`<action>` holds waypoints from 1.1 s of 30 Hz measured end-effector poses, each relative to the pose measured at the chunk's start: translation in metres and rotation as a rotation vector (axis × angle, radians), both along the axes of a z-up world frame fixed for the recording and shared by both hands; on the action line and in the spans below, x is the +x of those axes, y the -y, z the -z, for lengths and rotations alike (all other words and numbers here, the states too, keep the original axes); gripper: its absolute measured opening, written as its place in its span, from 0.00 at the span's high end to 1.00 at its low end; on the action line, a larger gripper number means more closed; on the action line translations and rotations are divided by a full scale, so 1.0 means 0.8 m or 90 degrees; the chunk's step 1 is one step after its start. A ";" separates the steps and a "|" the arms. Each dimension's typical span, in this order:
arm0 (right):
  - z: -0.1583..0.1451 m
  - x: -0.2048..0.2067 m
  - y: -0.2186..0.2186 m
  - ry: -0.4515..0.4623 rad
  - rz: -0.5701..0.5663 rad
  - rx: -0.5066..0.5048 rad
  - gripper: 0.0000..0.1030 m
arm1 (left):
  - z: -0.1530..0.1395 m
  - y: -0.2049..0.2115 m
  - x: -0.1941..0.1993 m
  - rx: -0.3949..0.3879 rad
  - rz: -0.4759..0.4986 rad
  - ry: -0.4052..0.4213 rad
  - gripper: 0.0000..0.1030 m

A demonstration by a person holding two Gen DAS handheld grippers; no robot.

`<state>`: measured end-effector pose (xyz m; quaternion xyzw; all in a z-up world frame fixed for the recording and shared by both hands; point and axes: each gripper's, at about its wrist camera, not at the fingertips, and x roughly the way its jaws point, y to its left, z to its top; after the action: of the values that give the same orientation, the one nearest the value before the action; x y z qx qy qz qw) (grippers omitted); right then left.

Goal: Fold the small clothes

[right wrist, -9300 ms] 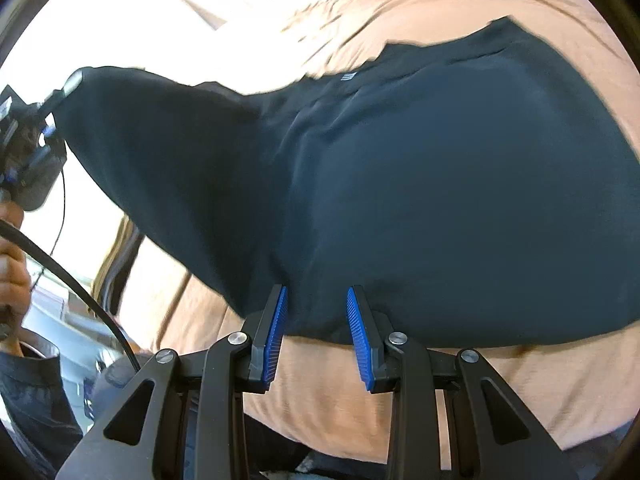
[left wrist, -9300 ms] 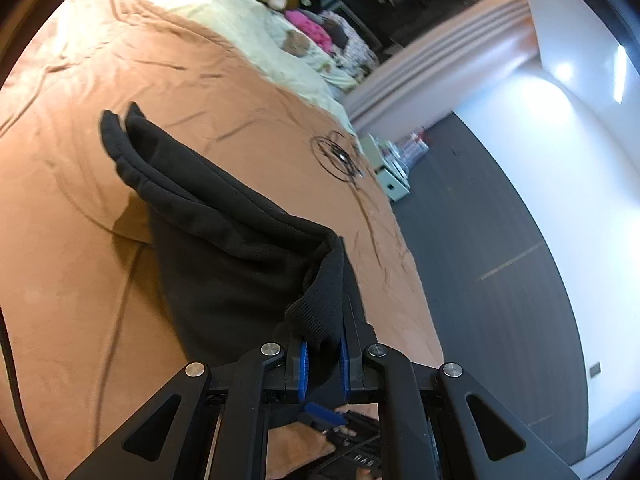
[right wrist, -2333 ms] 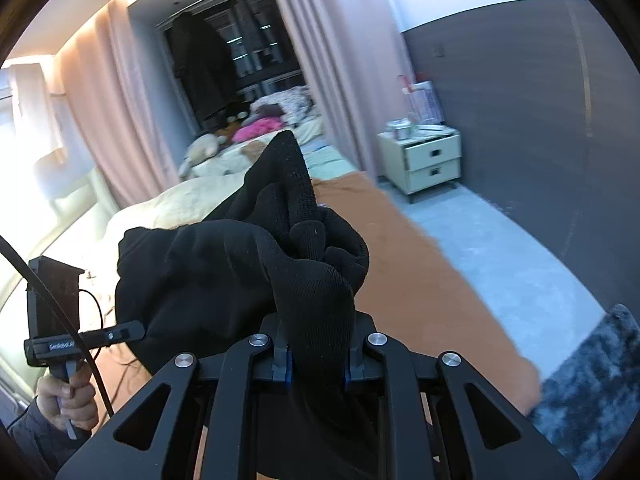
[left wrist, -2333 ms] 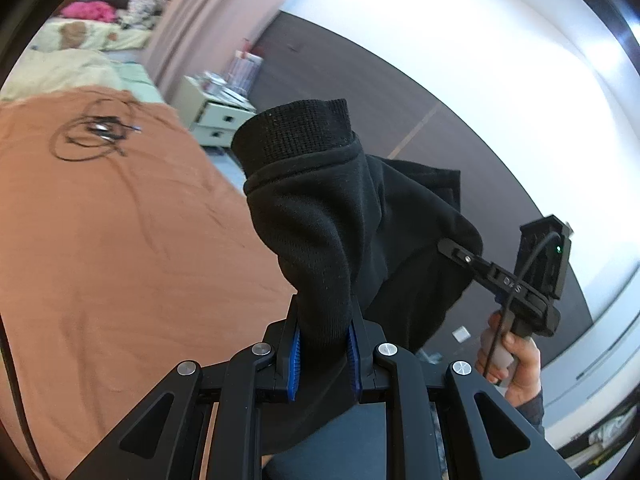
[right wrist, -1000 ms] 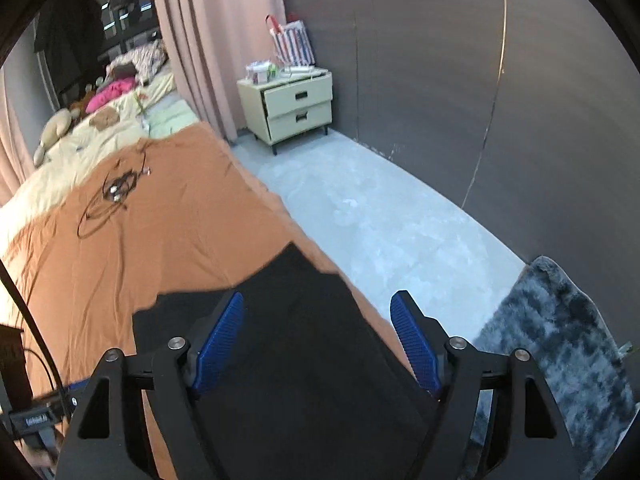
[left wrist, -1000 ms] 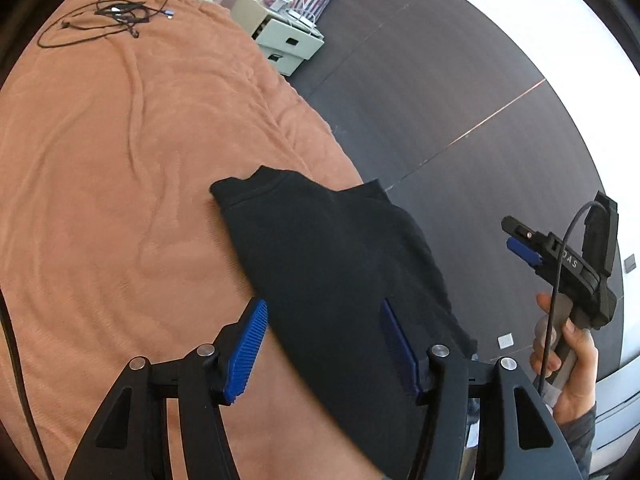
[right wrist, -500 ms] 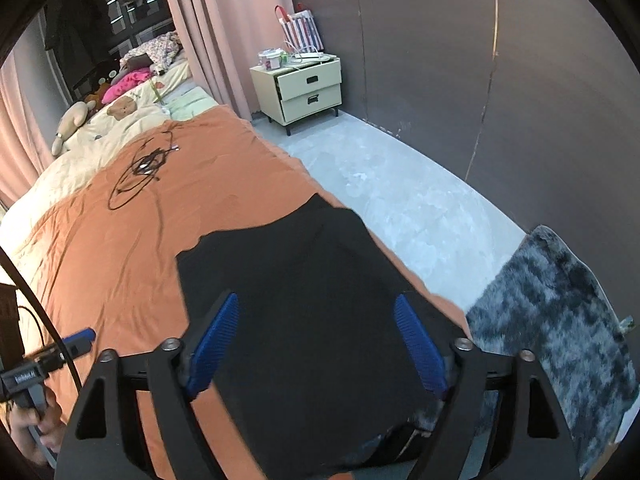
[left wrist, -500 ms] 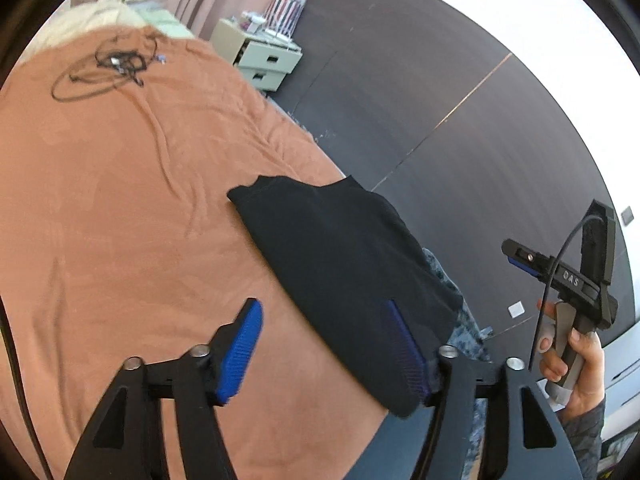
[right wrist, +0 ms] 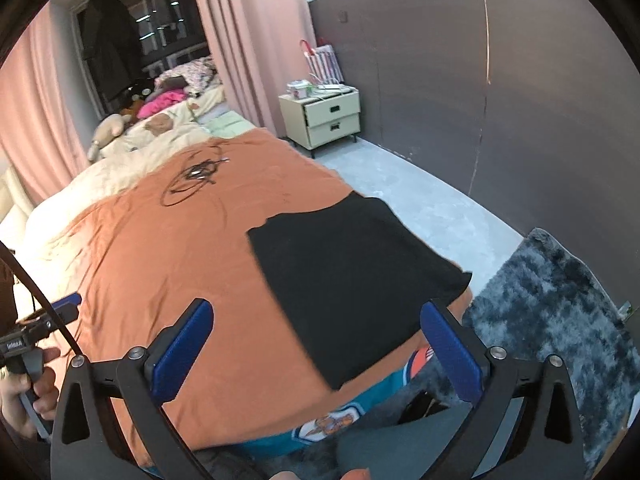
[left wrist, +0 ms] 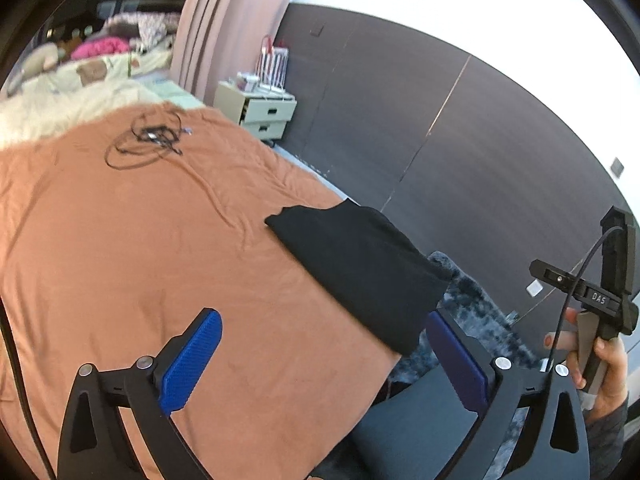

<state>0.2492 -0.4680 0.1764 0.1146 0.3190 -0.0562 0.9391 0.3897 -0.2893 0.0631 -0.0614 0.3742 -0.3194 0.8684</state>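
Note:
A black garment (left wrist: 356, 264) lies folded flat at the near right corner of the orange bedspread (left wrist: 140, 240); it also shows in the right wrist view (right wrist: 352, 276). My left gripper (left wrist: 320, 364) is open and empty, held above the bed, back from the garment. My right gripper (right wrist: 316, 348) is open and empty, above the garment's near edge. The right gripper (left wrist: 592, 300) shows in a hand at the right of the left wrist view. The left gripper (right wrist: 36, 332) shows at the left of the right wrist view.
A tangled black cable (right wrist: 192, 178) lies on the bedspread (right wrist: 168, 248) farther up. Cream bedding and soft toys (right wrist: 132, 128) are at the head. A nightstand (right wrist: 324, 118) stands by the dark wall. A grey shaggy rug (right wrist: 552, 304) covers the floor on the right.
Both grippers let go of the garment about a second ago and opened wide. Since then they have pulled back and up from it; the garment lies still on the bed corner.

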 end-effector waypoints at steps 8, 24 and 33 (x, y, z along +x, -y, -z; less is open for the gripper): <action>0.008 -0.077 -0.021 0.019 -0.024 -0.002 0.00 | -0.015 -0.053 -0.087 0.017 -0.009 0.047 0.00; 0.038 -0.222 -0.060 0.058 -0.059 -0.012 0.00 | 0.002 -0.129 -0.247 0.049 -0.051 0.108 0.00; 0.075 -0.292 -0.087 0.080 -0.078 -0.021 0.00 | 0.019 -0.157 -0.337 0.063 -0.100 0.154 0.00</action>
<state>0.0157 -0.3985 0.1163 0.0826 0.2648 0.0035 0.9607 0.1202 -0.1639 0.0482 -0.0087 0.2762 -0.2366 0.9315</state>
